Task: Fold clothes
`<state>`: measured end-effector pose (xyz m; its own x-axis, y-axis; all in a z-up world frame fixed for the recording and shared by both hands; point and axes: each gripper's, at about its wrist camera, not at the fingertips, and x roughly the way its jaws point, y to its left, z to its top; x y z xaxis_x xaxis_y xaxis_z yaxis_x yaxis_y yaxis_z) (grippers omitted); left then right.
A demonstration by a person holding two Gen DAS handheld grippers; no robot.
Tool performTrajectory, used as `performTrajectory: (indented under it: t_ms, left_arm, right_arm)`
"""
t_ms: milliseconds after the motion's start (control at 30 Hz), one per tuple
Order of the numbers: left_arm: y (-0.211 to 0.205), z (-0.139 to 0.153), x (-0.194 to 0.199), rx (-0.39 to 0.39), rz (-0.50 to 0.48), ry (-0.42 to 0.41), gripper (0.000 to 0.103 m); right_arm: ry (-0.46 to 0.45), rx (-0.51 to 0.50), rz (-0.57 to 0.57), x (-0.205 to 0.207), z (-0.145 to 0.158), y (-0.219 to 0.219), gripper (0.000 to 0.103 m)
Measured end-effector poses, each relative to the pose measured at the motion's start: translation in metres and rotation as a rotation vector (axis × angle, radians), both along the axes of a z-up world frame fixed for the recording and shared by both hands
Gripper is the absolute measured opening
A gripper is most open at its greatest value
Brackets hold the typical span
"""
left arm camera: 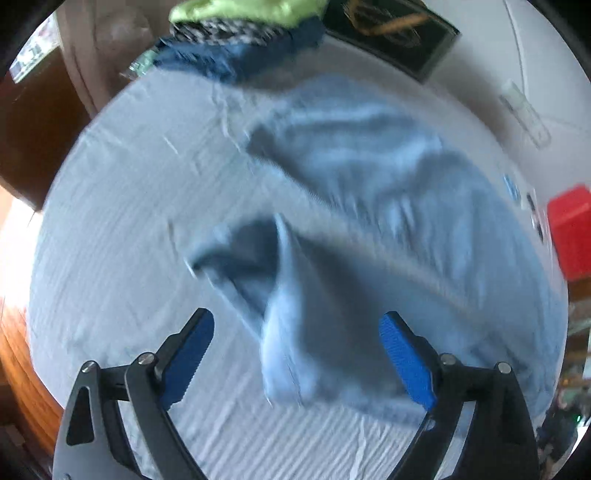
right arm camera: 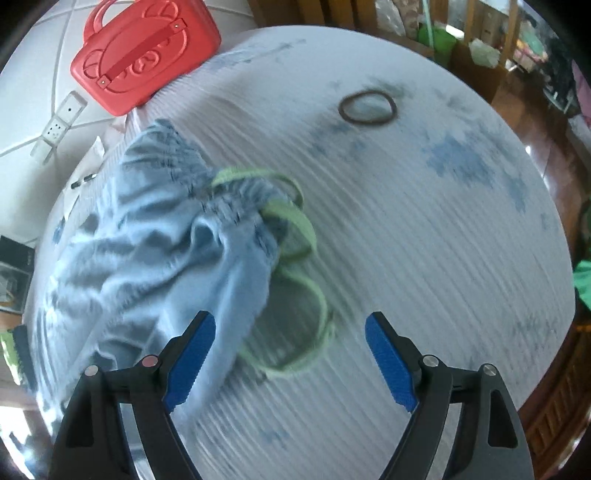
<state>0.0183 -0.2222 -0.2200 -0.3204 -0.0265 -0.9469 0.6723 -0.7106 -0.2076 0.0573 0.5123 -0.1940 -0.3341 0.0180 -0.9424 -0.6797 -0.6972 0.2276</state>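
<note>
Left gripper (left arm camera: 295, 354) gaping, right gripper (right arm camera: 290, 354) gaping, both gripping nothing; crumpled light-blue cloth garment (left arm camera: 369, 206) lying bunched on white ribbed desk (right arm camera: 424, 258). You're risking snagging green strap (right arm camera: 295, 221), dragging folds crooked.

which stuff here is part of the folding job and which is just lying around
For the job:
- blue garment with green straps, crumpled on the table
- pile of clothes at the far edge
- left gripper and right gripper, jaws open, nothing in them

Lying about:
- red case
- dark hair band
- white power strip
- black box
</note>
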Motion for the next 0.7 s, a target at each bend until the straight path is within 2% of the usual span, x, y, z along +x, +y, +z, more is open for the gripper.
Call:
performTrajectory:
  t_ms: [100,133,200,267,300,367,500,600,700]
  left_arm:
    - [0.019,-0.008,0.006,0.018,-0.023,-0.023,0.092]
    - [0.025,-0.012,0.007,0.023,-0.034,-0.037,0.089]
    - [0.029,-0.023,0.007,0.044,-0.045,-0.069,0.069]
    - [0.031,-0.032,0.007,0.070,-0.053,-0.104,0.021]
    - [0.033,-0.033,0.007,0.069,-0.056,-0.112,0.020]
    - [0.038,-0.016,0.002,0.048,-0.092,-0.082,0.018]
    - [0.026,0.044,-0.010,0.028,-0.081,0.082,0.018]
    - [-0.016,0.075,-0.030,-0.044,0.033,0.151,0.018]
    - [-0.070,0.073,-0.061,-0.066,0.143,0.125,0.022]
  right_arm:
    - [-0.004,-0.014,0.017,0.006,-0.008,-0.009,0.084]
    - [-0.003,-0.018,0.025,0.006,-0.010,-0.012,0.084]
    - [0.009,-0.025,0.053,0.002,-0.010,-0.019,0.084]
    - [0.014,-0.034,0.091,-0.005,-0.010,-0.025,0.084]
    - [0.011,-0.034,0.103,-0.007,-0.010,-0.026,0.084]
    - [-0.013,-0.040,0.131,-0.014,-0.016,-0.031,0.084]
    - [-0.038,-0.037,0.156,-0.023,-0.020,-0.035,0.083]
    - [-0.033,-0.033,0.144,-0.025,-0.018,-0.032,0.083]
    - [-0.023,-0.035,0.124,-0.023,-0.014,-0.028,0.083]
